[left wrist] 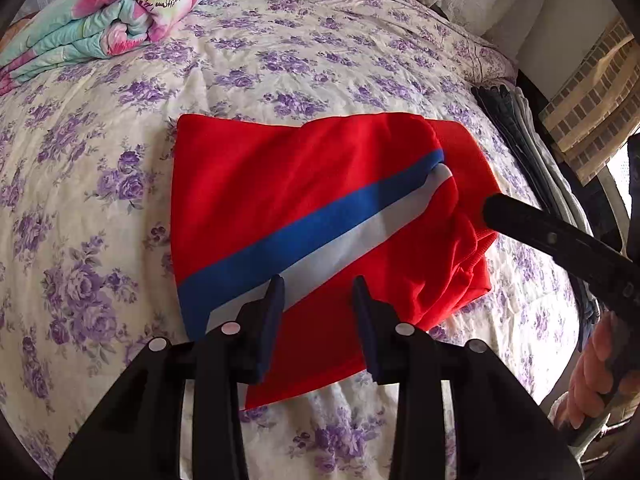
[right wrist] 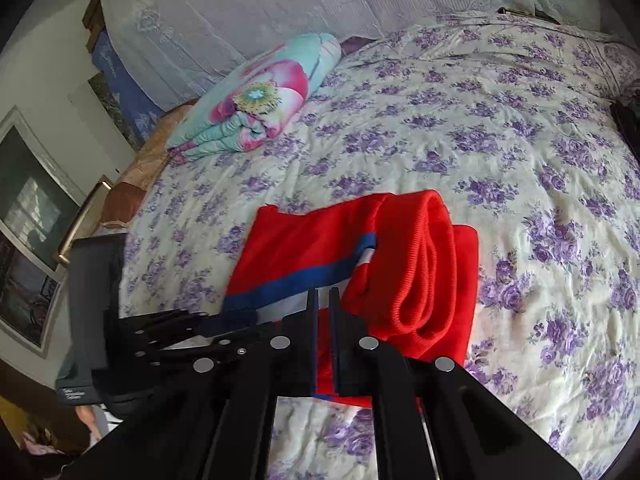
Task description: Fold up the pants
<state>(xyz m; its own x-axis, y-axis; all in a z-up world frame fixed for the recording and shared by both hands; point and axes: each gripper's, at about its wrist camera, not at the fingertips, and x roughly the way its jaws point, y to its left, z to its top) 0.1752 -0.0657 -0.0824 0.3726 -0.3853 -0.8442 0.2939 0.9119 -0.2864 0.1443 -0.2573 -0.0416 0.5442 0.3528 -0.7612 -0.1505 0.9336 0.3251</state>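
Note:
Red pants [left wrist: 280, 184] with a blue and a white stripe lie folded into a rough square on the bed. Their thick rolled end [right wrist: 424, 264] bulges at the right side. My left gripper [left wrist: 319, 300] hovers over the near edge of the pants, open, with nothing pinched between its blue pads. My right gripper [right wrist: 324, 300] is shut, its tips over the white stripe beside the rolled end. In the left wrist view the right gripper [left wrist: 490, 210] comes in from the right and its tip meets the bunched red cloth. The left gripper [right wrist: 192, 332] shows at the left of the right wrist view.
The bed sheet [left wrist: 280, 60] is cream with purple flowers. A folded floral quilt [left wrist: 120, 20] lies at the far left, before white pillows [right wrist: 280, 8]. A stack of dark clothes [left wrist: 504, 112] sits at the bed's right edge. A person's hand [left wrist: 592, 372] grips the right tool.

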